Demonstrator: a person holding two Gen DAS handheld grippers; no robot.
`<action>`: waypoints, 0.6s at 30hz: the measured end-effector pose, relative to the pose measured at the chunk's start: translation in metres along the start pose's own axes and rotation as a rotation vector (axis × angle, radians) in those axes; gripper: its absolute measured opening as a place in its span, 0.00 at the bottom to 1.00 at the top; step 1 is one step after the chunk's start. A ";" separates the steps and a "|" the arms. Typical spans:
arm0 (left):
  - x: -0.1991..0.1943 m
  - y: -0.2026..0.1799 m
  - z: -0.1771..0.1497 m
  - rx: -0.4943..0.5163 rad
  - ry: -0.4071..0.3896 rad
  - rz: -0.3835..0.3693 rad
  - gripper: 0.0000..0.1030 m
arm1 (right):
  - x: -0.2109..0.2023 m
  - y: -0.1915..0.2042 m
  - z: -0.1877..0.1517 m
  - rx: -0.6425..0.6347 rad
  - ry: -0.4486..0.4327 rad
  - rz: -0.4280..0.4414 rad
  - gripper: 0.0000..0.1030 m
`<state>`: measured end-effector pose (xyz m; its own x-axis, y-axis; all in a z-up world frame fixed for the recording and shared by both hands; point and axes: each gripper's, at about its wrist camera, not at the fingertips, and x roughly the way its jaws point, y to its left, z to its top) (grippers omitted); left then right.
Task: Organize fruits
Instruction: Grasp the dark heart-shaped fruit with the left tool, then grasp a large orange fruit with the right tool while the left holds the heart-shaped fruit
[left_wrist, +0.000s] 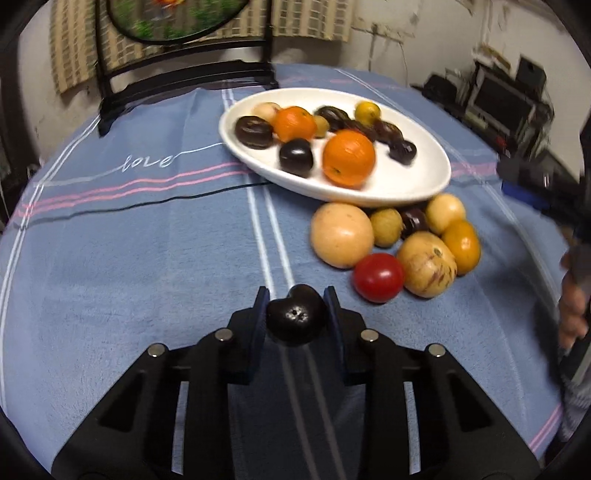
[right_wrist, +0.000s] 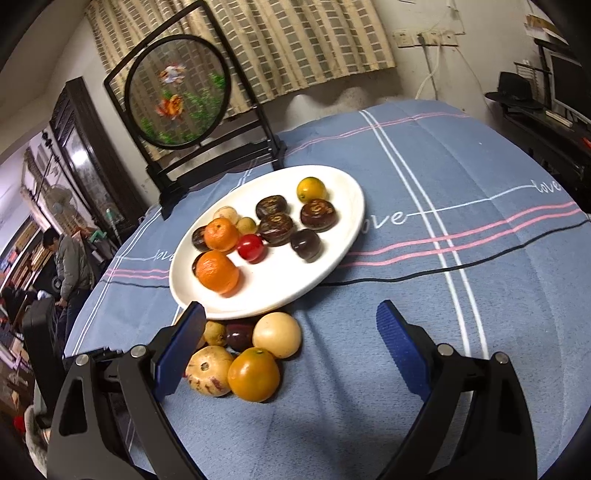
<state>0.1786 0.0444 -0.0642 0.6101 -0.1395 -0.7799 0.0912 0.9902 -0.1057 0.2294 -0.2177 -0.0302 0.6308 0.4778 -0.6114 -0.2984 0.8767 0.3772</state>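
Observation:
My left gripper (left_wrist: 296, 301) is shut on a dark plum-like fruit (left_wrist: 296, 319), held just above the blue cloth, short of the white oval plate (left_wrist: 406, 184). The plate holds oranges (left_wrist: 348, 157), dark fruits and small yellow ones. A loose pile lies in front of it: a red tomato (left_wrist: 378, 277), a pale round fruit (left_wrist: 341, 234), a speckled one (left_wrist: 426, 264). My right gripper (right_wrist: 291, 328) is open and empty, above the same pile, over an orange-yellow fruit (right_wrist: 253, 374) and the pale fruit (right_wrist: 277, 334); the plate (right_wrist: 332, 266) lies beyond it.
A black-framed round embroidery screen (right_wrist: 177, 92) stands at the table's far edge behind the plate. The blue striped cloth (right_wrist: 461, 295) covers the table. The person's hand and other gripper show at the right in the left wrist view (left_wrist: 572, 306).

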 end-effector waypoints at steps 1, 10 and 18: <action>0.000 0.003 0.000 -0.017 -0.001 -0.006 0.30 | 0.001 0.003 -0.001 -0.011 0.008 0.010 0.91; 0.005 0.003 0.000 -0.016 0.019 0.017 0.30 | 0.016 0.032 -0.030 -0.135 0.117 0.037 0.86; 0.004 0.003 0.000 -0.015 0.019 0.017 0.31 | 0.028 0.022 -0.031 -0.157 0.153 -0.112 0.87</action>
<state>0.1816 0.0472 -0.0680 0.5964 -0.1223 -0.7933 0.0688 0.9925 -0.1012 0.2177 -0.1835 -0.0606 0.5541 0.3699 -0.7458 -0.3483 0.9167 0.1959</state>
